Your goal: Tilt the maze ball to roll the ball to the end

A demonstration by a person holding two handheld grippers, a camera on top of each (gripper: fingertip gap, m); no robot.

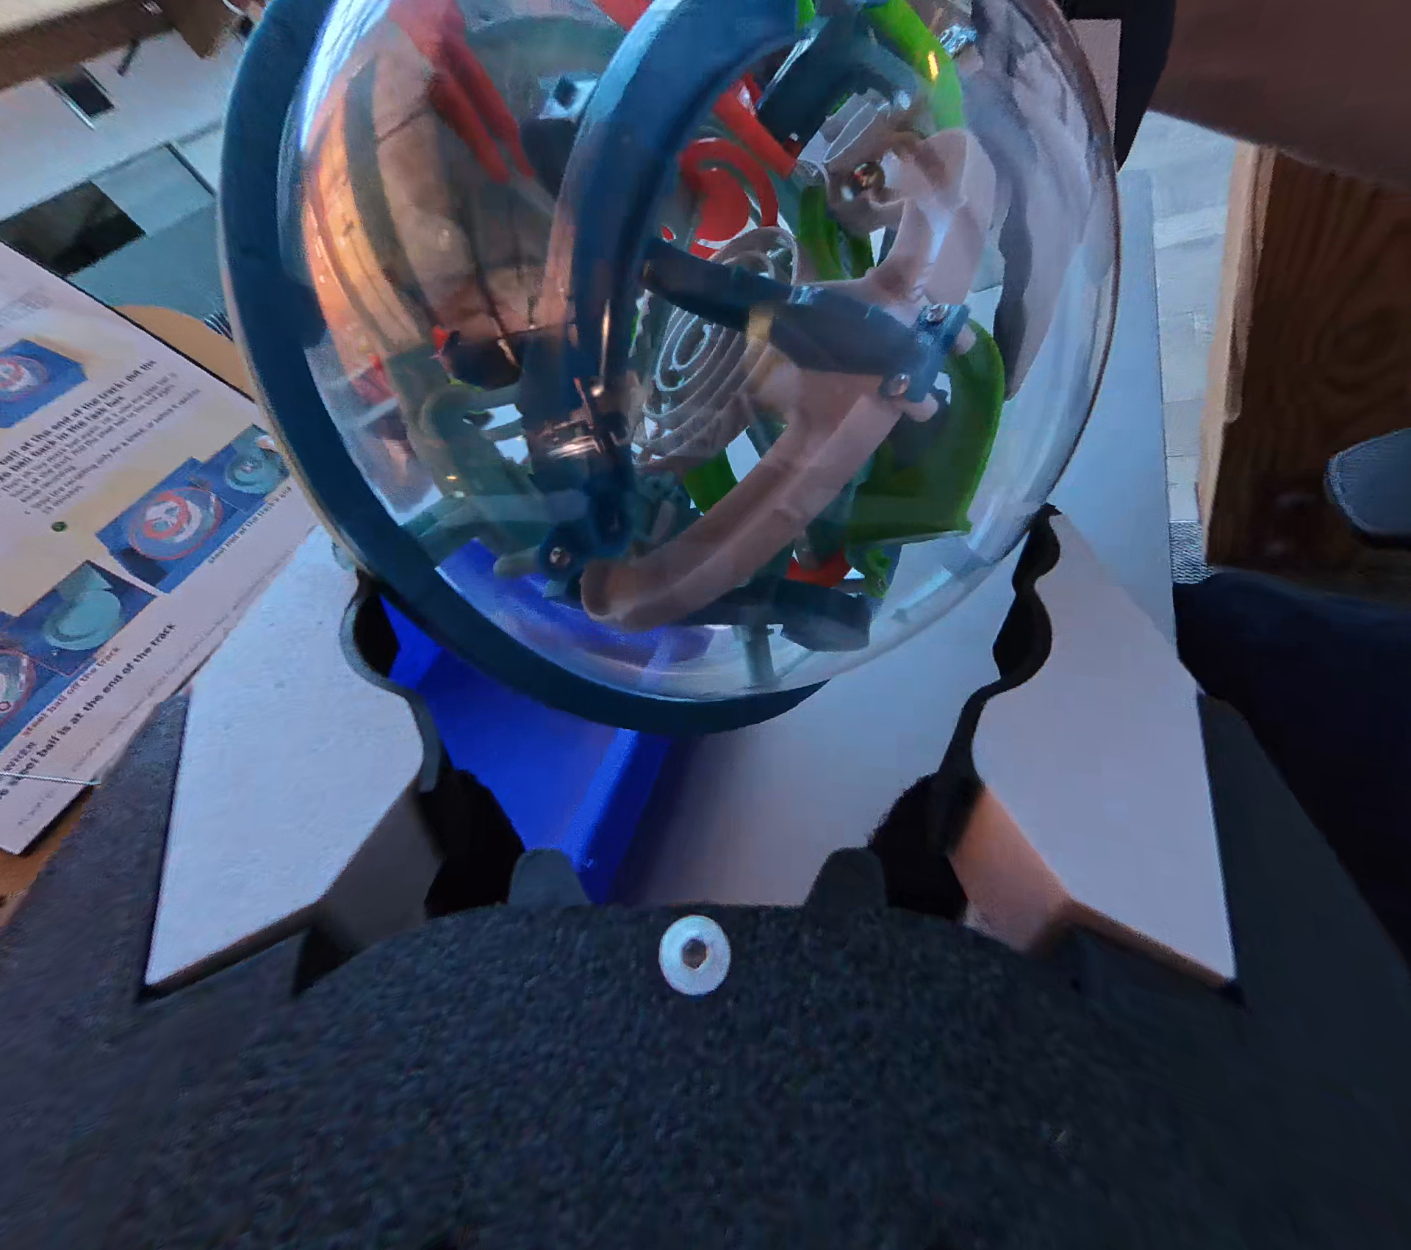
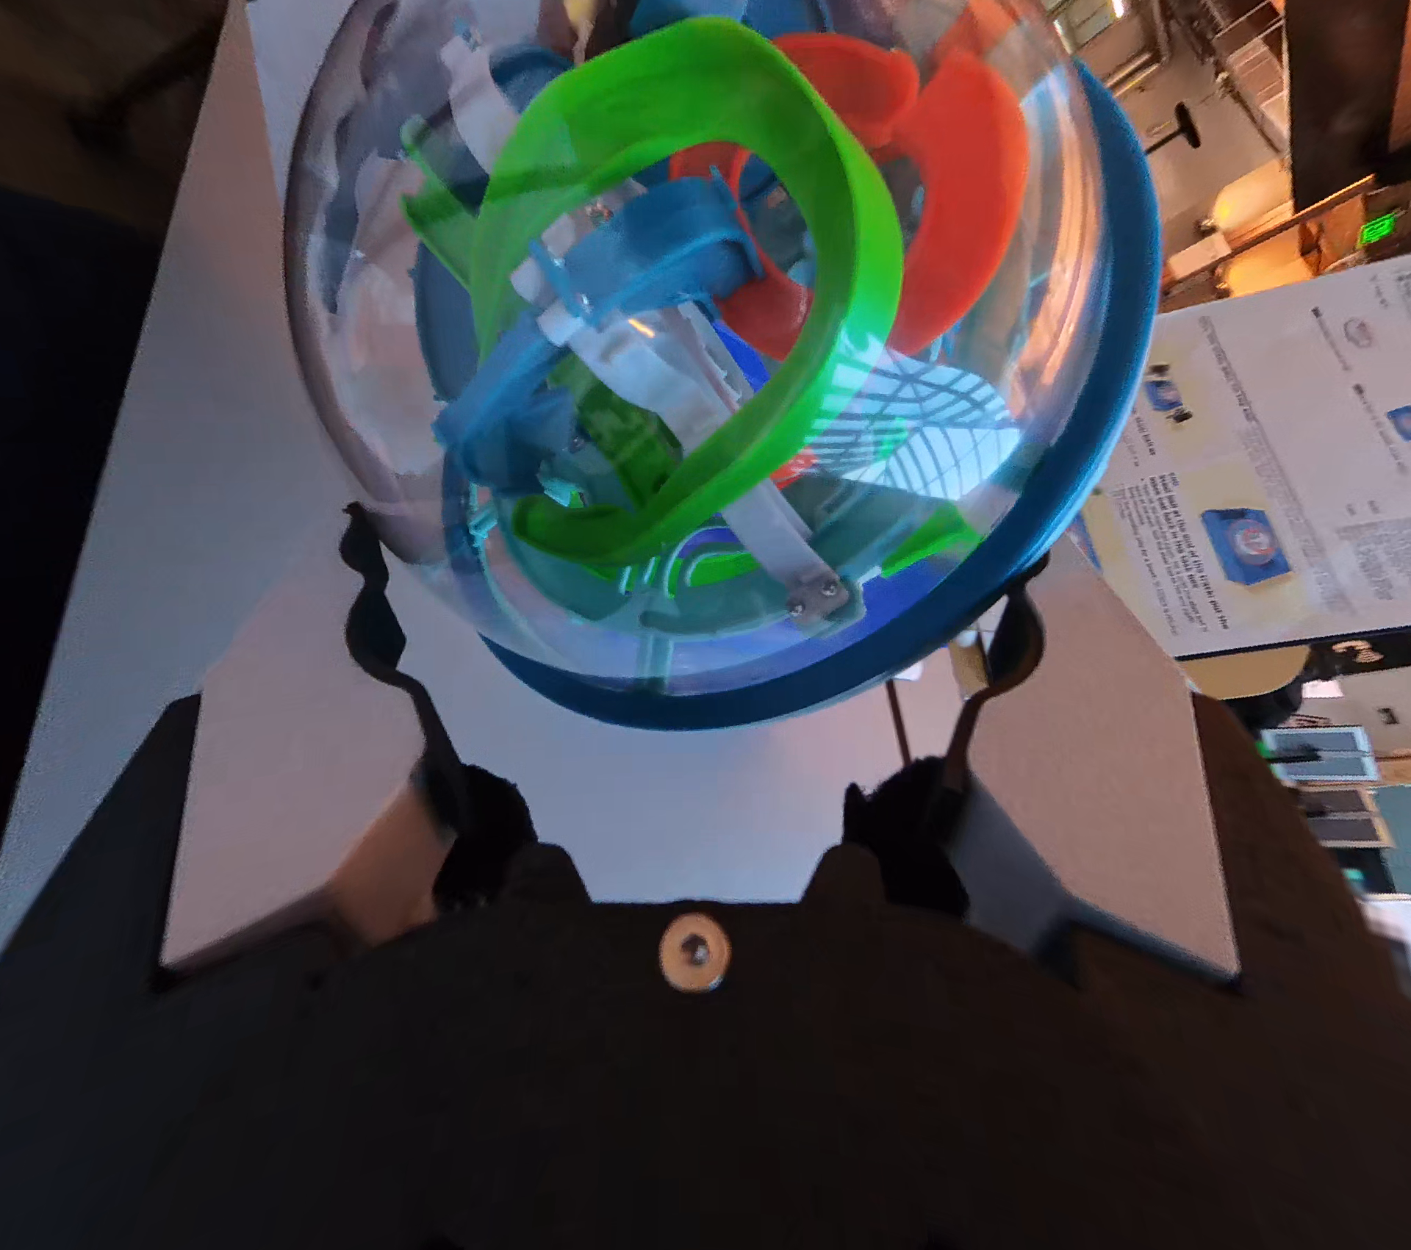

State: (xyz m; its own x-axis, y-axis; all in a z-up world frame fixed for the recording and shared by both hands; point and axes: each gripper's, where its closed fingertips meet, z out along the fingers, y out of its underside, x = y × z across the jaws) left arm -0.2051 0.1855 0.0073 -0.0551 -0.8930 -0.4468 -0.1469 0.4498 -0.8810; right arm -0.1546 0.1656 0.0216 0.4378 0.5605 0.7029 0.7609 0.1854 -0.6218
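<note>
Two grippers, left gripper point(image 1: 702, 633) and right gripper point(image 2: 691, 618), were spread wide, fingers point(image 1: 1023, 633) pressed against the maze ball point(image 1: 672, 267).

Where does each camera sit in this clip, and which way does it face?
Left wrist view: on the left gripper, looking forward along its two fingers at the maze ball between them; a person's forearm shows at upper right.
Right wrist view: on the right gripper, looking along its fingers at the maze ball from the opposite side, rolled sideways.
Shared: the ball with its blue ring and a printed sheet.
</note>
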